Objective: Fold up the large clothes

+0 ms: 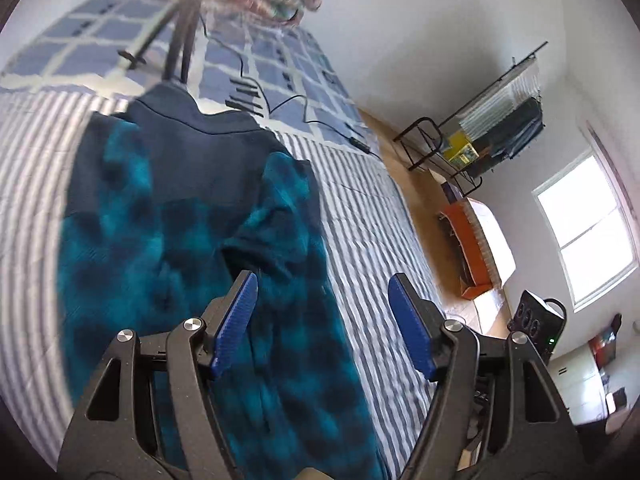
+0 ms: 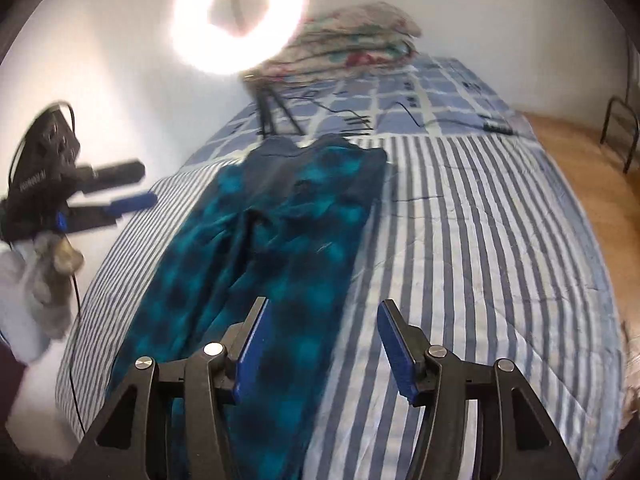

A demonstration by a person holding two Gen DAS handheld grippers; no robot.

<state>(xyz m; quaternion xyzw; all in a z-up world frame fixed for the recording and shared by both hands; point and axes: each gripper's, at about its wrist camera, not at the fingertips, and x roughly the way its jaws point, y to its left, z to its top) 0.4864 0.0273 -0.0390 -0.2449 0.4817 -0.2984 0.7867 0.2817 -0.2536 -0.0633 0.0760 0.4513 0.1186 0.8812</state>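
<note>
A large garment [image 1: 180, 220] in blotched teal and dark blue, with a plain navy upper part, lies lengthwise on the blue-and-white striped bedcover [image 1: 360, 220]. My left gripper [image 1: 322, 284] hovers over the garment's right edge, open, with nothing between its blue pads. In the right wrist view the garment [image 2: 280, 232] stretches away up the bedcover [image 2: 480, 240]. My right gripper [image 2: 324, 308] stands open above the garment's near right edge, holding nothing. The left gripper [image 2: 144, 184] shows blurred at the far left of that view, beyond the bed's left side, jaws apart.
A lit ring light [image 2: 236, 12] on a tripod [image 2: 272, 116] stands at the head of the bed. A folded floral blanket [image 2: 360, 36] and black cables [image 2: 420, 120] lie on the checked sheet. Right of the bed are wooden floor [image 2: 592, 168], a metal rack [image 1: 480, 132] and an orange box [image 1: 468, 248].
</note>
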